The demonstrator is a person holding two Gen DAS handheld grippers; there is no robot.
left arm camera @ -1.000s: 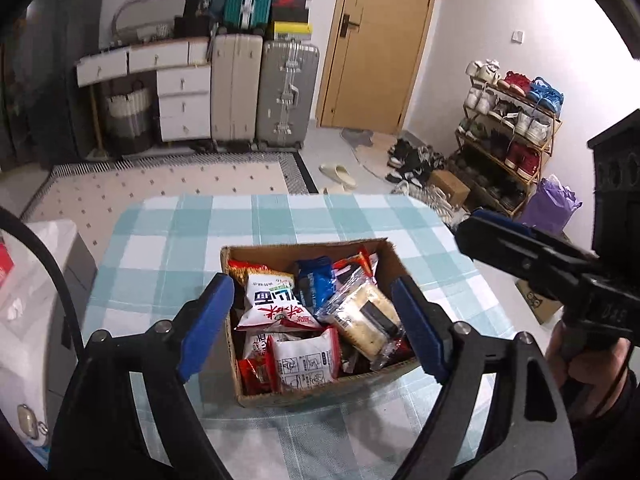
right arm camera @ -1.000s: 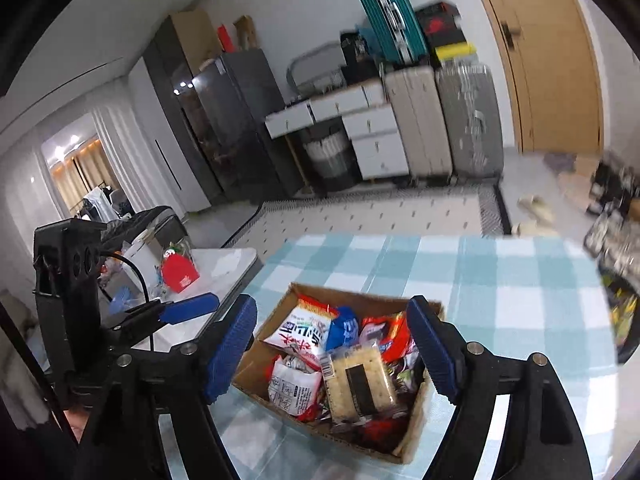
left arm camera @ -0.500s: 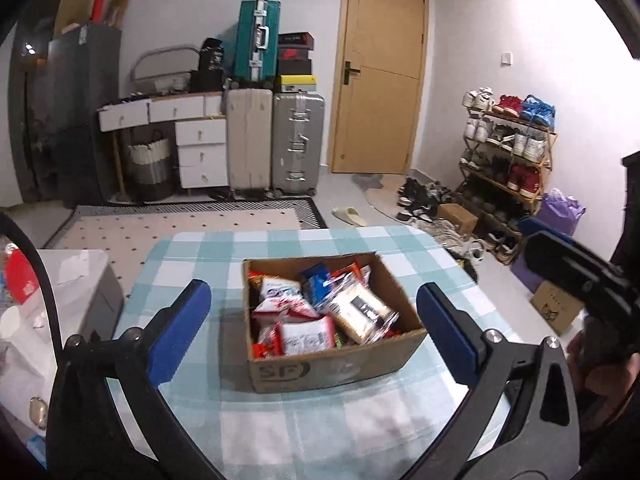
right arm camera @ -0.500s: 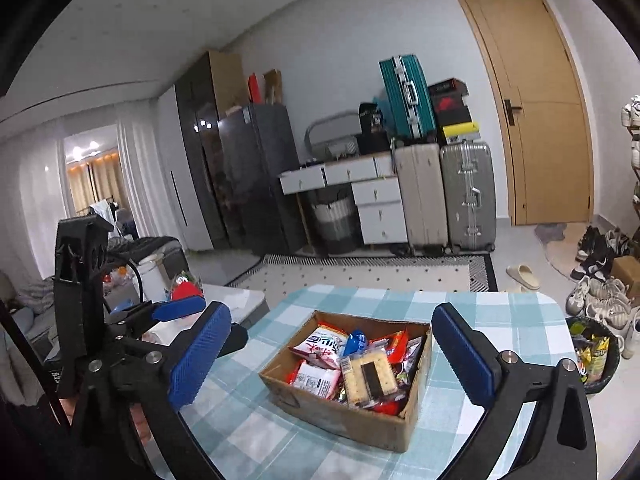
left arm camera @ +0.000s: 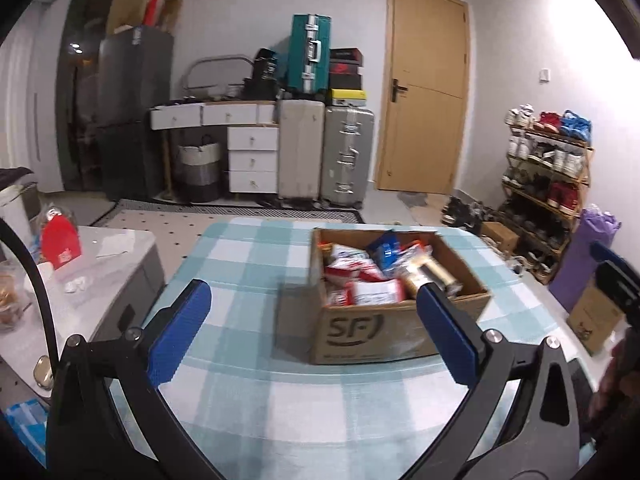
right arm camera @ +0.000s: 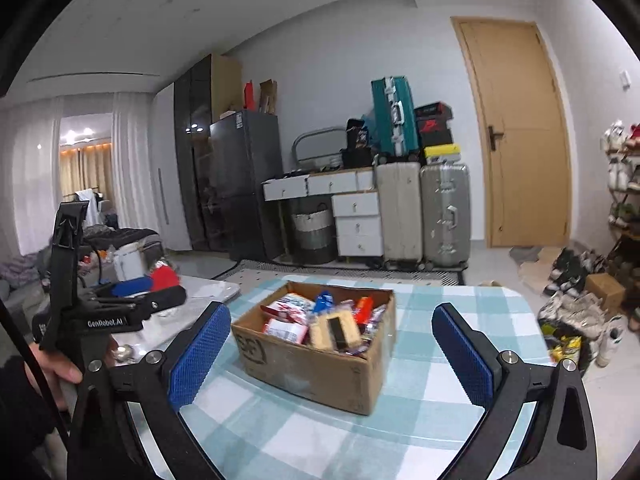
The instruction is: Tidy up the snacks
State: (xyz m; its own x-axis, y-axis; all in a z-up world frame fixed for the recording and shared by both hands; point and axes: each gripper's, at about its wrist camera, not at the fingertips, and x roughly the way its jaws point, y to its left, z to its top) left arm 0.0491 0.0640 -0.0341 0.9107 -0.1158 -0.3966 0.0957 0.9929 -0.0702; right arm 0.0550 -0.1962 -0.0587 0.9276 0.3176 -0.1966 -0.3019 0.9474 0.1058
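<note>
Box (left arm camera: 360, 332): "SF" printed on front, ahead of left claw (left arm camera: 316, 332)
Claws: left and right (right arm camera: 332, 354) both spread wide, empty
Left claw's body: "GenRobot.AI"

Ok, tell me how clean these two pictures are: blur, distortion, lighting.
Left wrist view: snack packets in the cardboard box are smeared by motion blur; black fisheye corners. Right wrist view: strong barrel distortion bends the door; the far curtained room glows warm orange, the checked tablecloth is evenly lit.
</note>
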